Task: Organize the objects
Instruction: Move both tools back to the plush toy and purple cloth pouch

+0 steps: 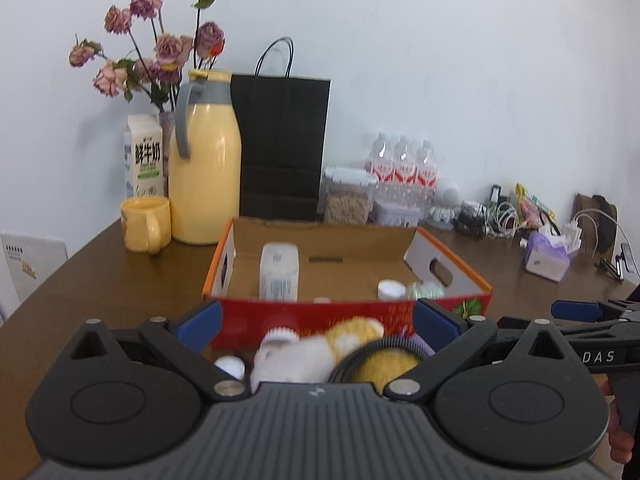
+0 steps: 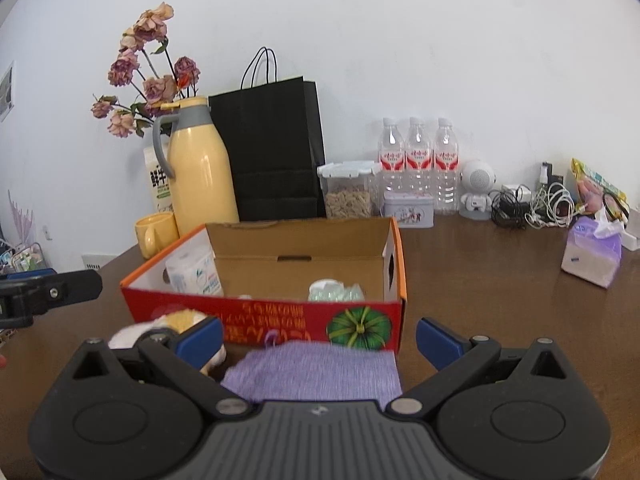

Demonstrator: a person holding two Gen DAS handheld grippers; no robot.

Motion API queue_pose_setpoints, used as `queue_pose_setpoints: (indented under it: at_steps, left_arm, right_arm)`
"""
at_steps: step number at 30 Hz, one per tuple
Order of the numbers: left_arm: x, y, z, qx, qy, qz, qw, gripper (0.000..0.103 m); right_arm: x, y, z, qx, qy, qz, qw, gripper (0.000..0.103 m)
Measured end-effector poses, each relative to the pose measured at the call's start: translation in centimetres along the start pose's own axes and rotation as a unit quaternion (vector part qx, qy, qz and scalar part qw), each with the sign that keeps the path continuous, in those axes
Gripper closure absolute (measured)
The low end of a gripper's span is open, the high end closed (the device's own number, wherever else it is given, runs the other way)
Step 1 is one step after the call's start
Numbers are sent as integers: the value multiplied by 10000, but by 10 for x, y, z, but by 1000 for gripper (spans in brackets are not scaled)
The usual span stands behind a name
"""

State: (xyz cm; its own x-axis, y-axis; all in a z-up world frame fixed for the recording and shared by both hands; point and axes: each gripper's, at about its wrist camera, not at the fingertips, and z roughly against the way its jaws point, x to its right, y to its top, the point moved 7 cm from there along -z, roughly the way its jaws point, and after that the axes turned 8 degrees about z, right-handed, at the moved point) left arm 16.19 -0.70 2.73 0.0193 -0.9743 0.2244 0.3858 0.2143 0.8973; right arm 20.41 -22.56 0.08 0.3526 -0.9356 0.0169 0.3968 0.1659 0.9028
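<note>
An open cardboard box (image 1: 348, 312) (image 2: 260, 312) with a red front stands on the brown table. Inside are a white tissue pack (image 1: 279, 272) (image 2: 196, 272), a white-capped item (image 1: 391, 289) and a clear greenish packet (image 2: 336, 291). In front of the box lie a white and yellow plush toy (image 1: 320, 348) (image 2: 176, 322), a yellow round object with a black band (image 1: 384, 360), a small white cap (image 1: 231, 365) and a purple knitted cloth (image 2: 316, 372). My left gripper (image 1: 316, 320) is open above the plush toy. My right gripper (image 2: 320, 340) is open above the purple cloth.
Along the wall stand dried flowers (image 1: 156, 52), a milk carton (image 1: 145, 156), a yellow jug (image 1: 204, 160), a yellow mug (image 1: 146, 222), a black paper bag (image 1: 280, 148), a food container (image 2: 348, 190), water bottles (image 2: 418, 160), a tin (image 2: 408, 208), a small white robot figure (image 2: 476, 188), cables (image 2: 532, 204) and a tissue pack (image 2: 592, 252).
</note>
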Motion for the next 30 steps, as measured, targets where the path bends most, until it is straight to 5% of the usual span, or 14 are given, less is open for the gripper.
queue_pose_setpoints:
  at_steps: [13, 30]
  left_arm:
    - [16, -48, -9, -761, -323, -96, 9965, 0]
    - [40, -62, -42, -980, -378, -432, 9935, 0]
  right_arm:
    - [1, -37, 0, -377, 60, -121, 9992, 0]
    - [12, -47, -7, -491, 18, -261, 9985, 0]
